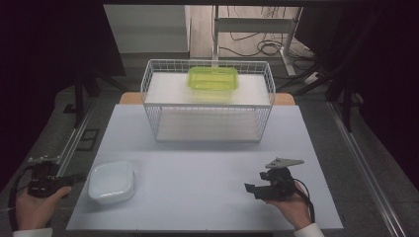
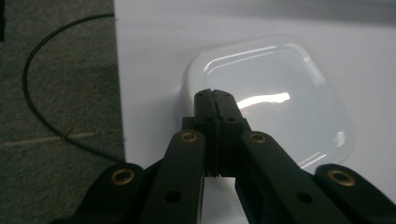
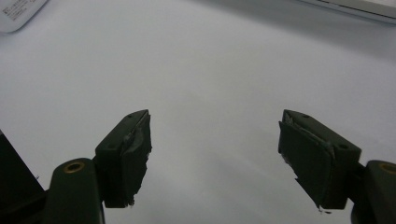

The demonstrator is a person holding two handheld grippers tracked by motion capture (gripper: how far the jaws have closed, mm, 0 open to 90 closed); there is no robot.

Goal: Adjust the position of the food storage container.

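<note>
High view looks down over the whole table (image 1: pixel 207 197); both gripper views sit low and close, sharing its white top.

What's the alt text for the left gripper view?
The left gripper, its two black jaws shut together with nothing between them, points at the near edge of a translucent white lid lying flat on a white table. To the left, past the table's edge, a thin black cable loops over grey carpet.
</note>
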